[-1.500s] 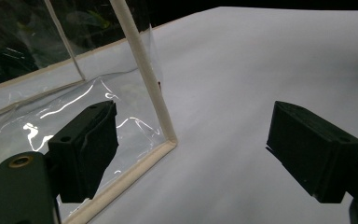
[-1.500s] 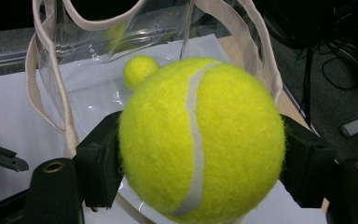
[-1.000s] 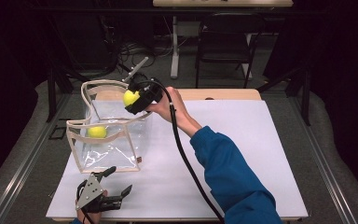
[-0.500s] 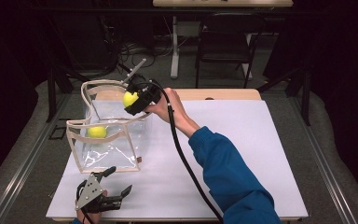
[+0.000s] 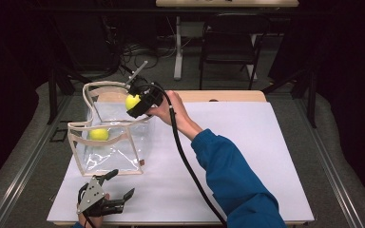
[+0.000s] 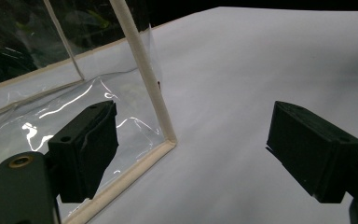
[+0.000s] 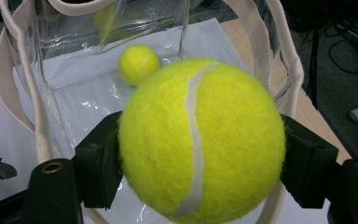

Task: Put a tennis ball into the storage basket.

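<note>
Yellow tennis ball [image 7: 199, 140] pinched in right claw [image 5: 134, 103] | over clear bag [image 5: 123, 152] holding second ball [image 5: 98, 134] | left claw [image 5: 119, 187] spread

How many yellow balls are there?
2. One tennis ball is squeezed in the right gripper above the clear bag. The other ball lies inside the bag on its floor. I see none hidden.

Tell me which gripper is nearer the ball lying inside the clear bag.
Right. The right gripper hangs above the bag's opening, just over the ball; the left gripper rests outside, by the near corner.
</note>
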Action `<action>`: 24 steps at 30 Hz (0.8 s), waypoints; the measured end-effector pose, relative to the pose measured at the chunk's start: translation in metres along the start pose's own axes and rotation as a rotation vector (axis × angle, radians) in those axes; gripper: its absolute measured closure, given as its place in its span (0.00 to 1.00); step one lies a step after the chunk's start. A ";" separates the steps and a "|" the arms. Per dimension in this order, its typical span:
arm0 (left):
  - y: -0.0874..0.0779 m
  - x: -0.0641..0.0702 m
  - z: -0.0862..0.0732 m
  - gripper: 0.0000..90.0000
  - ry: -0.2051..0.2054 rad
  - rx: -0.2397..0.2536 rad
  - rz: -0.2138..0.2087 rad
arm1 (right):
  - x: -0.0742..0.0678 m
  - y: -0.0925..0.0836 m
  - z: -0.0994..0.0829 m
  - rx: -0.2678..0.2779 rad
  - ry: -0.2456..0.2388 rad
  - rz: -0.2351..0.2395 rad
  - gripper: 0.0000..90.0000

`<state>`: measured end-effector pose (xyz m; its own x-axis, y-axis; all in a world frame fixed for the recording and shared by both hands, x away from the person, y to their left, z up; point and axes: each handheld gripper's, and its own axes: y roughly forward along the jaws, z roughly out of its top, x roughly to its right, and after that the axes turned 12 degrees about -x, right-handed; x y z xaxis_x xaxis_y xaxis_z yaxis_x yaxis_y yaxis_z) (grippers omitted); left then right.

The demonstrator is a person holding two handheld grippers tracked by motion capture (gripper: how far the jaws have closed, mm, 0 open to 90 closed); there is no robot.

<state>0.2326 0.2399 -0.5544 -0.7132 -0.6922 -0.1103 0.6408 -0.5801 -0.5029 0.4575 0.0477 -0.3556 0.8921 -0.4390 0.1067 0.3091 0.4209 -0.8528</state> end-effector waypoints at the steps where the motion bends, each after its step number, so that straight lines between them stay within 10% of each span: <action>1: 0.000 0.000 0.000 0.18 -0.001 0.000 0.000 | 0.000 0.000 0.000 -0.002 0.004 -0.001 0.28; 24: 0.000 0.000 0.000 0.18 0.001 -0.002 0.001 | 0.009 -0.031 -0.025 0.094 0.039 0.033 0.07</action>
<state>0.2326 0.2395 -0.5543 -0.7127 -0.6924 -0.1122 0.6412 -0.5783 -0.5045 0.4475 0.0111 -0.3412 0.8892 -0.4538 0.0580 0.3114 0.5076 -0.8034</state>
